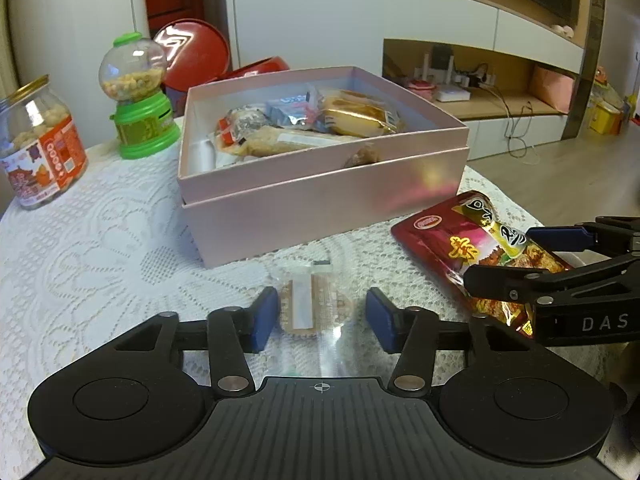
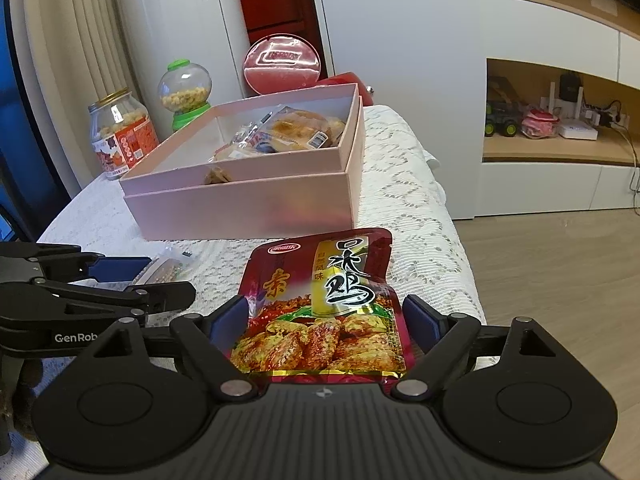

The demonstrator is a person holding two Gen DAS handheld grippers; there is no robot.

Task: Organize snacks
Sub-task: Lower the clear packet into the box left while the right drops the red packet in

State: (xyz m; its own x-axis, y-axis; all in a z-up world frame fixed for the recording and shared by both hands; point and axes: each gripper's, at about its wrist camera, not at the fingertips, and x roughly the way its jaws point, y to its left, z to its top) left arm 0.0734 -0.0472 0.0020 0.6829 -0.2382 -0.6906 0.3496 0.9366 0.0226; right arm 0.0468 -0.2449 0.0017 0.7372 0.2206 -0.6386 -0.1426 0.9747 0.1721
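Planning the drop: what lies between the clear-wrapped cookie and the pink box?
Only bare lace tablecloth between cookie and pink box, per the left wrist view.

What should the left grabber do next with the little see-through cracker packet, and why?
Probably close the left hand-held gripper on the small clear cracker packet. The packet lies flat on the lace cloth between the open blue pads, not yet pinched, and the pink box just behind already holds other snacks.
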